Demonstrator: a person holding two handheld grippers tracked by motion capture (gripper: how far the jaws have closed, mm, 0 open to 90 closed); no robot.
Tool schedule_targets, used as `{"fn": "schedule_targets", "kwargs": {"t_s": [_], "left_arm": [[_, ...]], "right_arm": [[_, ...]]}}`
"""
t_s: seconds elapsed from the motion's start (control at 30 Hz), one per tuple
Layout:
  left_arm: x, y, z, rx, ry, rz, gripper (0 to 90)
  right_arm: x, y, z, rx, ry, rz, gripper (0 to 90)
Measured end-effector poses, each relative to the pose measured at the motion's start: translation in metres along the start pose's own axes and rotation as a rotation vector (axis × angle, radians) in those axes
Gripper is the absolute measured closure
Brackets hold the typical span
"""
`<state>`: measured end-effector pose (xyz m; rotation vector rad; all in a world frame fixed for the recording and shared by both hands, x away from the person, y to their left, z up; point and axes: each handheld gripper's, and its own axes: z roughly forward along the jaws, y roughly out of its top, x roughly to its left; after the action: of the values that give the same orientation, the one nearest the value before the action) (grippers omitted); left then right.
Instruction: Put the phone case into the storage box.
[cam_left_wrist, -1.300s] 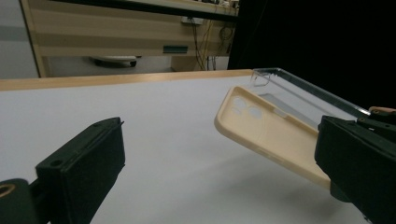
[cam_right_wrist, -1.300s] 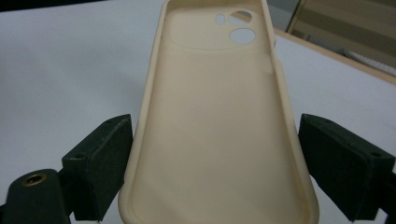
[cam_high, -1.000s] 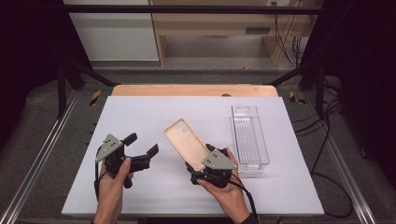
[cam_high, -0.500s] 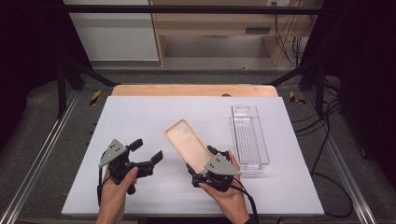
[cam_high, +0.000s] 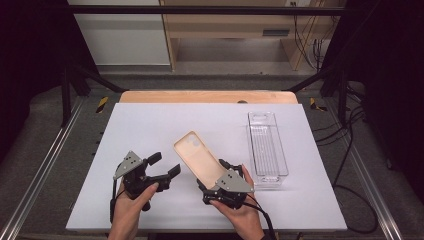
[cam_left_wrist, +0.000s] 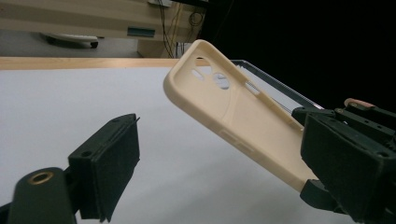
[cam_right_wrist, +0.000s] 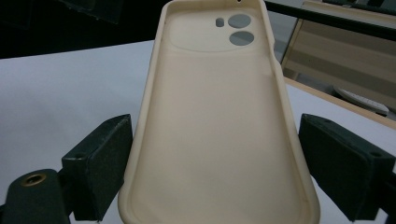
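A beige phone case (cam_high: 195, 155) is held tilted above the white table (cam_high: 150, 125), its camera cutouts at the far, raised end. My right gripper (cam_high: 211, 174) is shut on its near end; in the right gripper view both jaws press the long sides of the phone case (cam_right_wrist: 210, 140), hollow side up. My left gripper (cam_high: 165, 164) stands open just left of it with nothing between its jaws. In the left gripper view the phone case (cam_left_wrist: 233, 112) slants across in front of the open jaws, and its lower end passes behind the right one.
A clear plastic bin (cam_high: 267, 150) lies lengthwise on the table's right side, close to my right hand. A wooden edge (cam_high: 207, 96) runs along the back of the table. Black frame rails flank both sides.
My left gripper has moved right and a little nearer, closing in on the case. The right gripper with the case has barely shifted.
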<state>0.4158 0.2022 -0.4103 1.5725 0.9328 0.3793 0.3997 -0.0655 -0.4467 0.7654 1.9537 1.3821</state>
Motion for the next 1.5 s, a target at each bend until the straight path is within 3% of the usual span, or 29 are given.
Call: {"fn": "schedule_targets", "kwargs": {"t_s": [0.23,0.4,0.47,0.57,0.83,1.13,1.5], "left_arm": [[0.012,-0.006,0.001,0.005,-0.002,-0.079,23.5],[0.016,-0.010,0.003,0.025,0.007,-0.095,28.5],[0.018,-0.010,0.003,0.021,-0.022,-0.118,31.1],[0.019,-0.009,0.002,0.022,-0.023,-0.119,34.0],[0.027,-0.012,-0.001,0.012,-0.059,-0.186,43.1],[0.033,-0.015,-0.002,-0.014,-0.063,-0.255,57.4],[0.031,-0.014,-0.008,-0.042,-0.049,-0.272,72.2]], "right_arm": [[0.014,0.000,0.006,0.000,0.010,-0.051,12.3],[0.015,0.001,0.005,-0.007,0.015,-0.042,12.3],[0.016,0.002,0.004,-0.013,0.017,-0.046,12.2],[0.018,0.002,0.004,-0.016,0.028,-0.045,12.2],[0.025,0.000,0.005,-0.016,0.050,-0.047,12.2],[0.027,-0.007,0.010,0.015,0.078,-0.034,12.1],[0.032,-0.012,0.015,0.057,0.103,-0.016,11.9]]}}
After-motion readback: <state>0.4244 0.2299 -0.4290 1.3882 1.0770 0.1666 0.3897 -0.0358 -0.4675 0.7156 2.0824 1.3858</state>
